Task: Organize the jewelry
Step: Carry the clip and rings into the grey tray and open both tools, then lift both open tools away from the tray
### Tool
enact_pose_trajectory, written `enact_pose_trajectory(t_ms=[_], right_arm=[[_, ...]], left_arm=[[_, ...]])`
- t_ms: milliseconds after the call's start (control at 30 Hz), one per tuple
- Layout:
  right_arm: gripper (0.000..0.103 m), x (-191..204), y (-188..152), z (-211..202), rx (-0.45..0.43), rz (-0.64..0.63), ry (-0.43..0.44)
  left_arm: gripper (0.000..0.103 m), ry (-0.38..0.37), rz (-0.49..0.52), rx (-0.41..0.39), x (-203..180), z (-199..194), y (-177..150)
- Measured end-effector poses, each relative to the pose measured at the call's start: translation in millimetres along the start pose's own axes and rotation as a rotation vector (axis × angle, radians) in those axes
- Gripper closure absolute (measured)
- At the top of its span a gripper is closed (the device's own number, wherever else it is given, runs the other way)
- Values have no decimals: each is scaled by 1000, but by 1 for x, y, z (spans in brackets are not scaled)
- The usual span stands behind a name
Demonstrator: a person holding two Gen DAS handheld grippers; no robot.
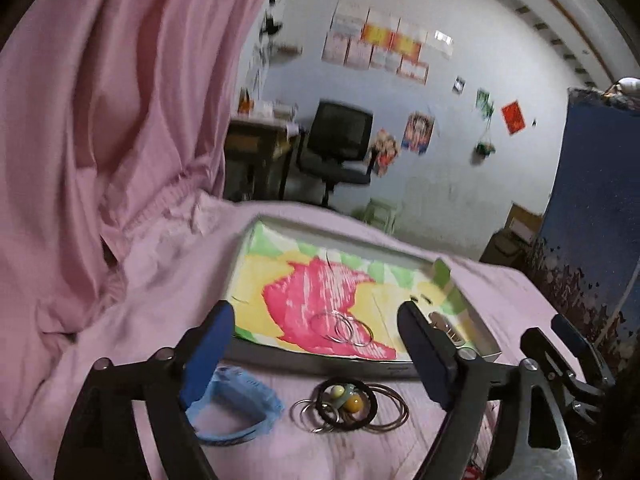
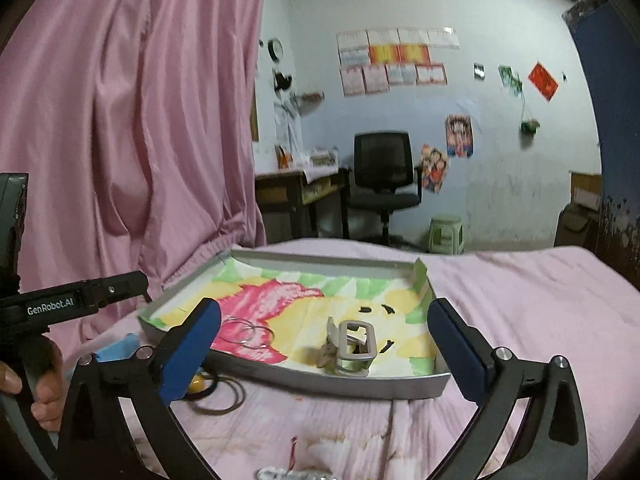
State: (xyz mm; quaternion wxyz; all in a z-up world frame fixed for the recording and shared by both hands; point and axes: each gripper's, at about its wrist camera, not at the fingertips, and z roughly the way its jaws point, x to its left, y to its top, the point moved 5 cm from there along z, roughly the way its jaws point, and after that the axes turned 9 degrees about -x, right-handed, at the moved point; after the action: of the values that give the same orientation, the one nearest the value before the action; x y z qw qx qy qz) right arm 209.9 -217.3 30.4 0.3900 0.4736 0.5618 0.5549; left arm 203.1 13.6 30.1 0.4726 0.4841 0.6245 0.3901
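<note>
Hanging wide apart and empty, the left gripper and right gripper wait before the tray, so next the left should grab the hair ties at six o'clock.

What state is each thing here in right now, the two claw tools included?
left hand-held gripper: open, empty.
right hand-held gripper: open, empty.
tray: on the bed, holding some items.
silver rings: inside the tray.
grey clip: inside the tray.
hair ties: outside the tray.
blue band: outside the tray.
</note>
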Motion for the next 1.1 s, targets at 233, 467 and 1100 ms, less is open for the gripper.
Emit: enact_pose_trajectory(t_ms=[233,467,1100], right_arm=[[1,4,15,-43,-58,-13,-3],[1,2,4,-75,-30,-36,-1],[1,4,-55,-67,259,-27,51]], left_arm=[[3,2,57,-102,3,-52,-4],[1,-26,80,-119,1,-81,-18],[1,-13,98,56,24,-76,-74]])
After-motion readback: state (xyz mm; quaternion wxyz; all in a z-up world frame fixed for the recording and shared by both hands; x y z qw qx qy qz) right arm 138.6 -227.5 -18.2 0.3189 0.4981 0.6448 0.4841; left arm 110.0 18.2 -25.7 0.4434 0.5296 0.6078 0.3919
